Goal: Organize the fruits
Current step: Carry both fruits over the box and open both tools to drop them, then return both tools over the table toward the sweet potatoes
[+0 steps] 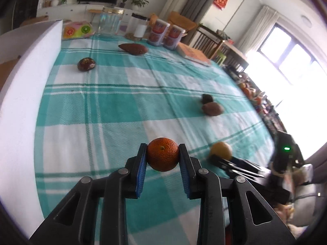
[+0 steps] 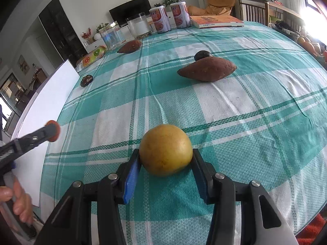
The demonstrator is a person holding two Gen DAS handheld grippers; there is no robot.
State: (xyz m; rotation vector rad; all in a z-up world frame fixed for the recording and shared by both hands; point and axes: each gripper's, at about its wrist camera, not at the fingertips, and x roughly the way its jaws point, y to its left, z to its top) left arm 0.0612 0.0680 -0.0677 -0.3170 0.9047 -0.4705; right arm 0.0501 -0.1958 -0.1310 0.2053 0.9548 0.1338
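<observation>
My left gripper [image 1: 162, 150] is shut on a small dark orange tangerine [image 1: 162, 156], held above the green checked tablecloth [image 1: 106, 106]. My right gripper [image 2: 166, 158] is shut on a yellow round fruit [image 2: 166, 152] low over the cloth. In the left wrist view the right gripper [image 1: 216, 159] shows at the right with the yellow fruit [image 1: 221, 151]. In the right wrist view the left gripper [image 2: 52, 131] shows at the left with the tangerine [image 2: 54, 132].
Two sweet potatoes [image 2: 206, 69] [image 2: 130, 46], a dark round fruit [image 2: 202, 55] and a dark mushroom-like item [image 2: 86, 80] lie on the cloth. A white board [image 1: 26, 94] stands along the left edge. Jars [image 1: 110, 20], two cans [image 1: 163, 33] and a book [image 1: 194, 56] stand at the far side.
</observation>
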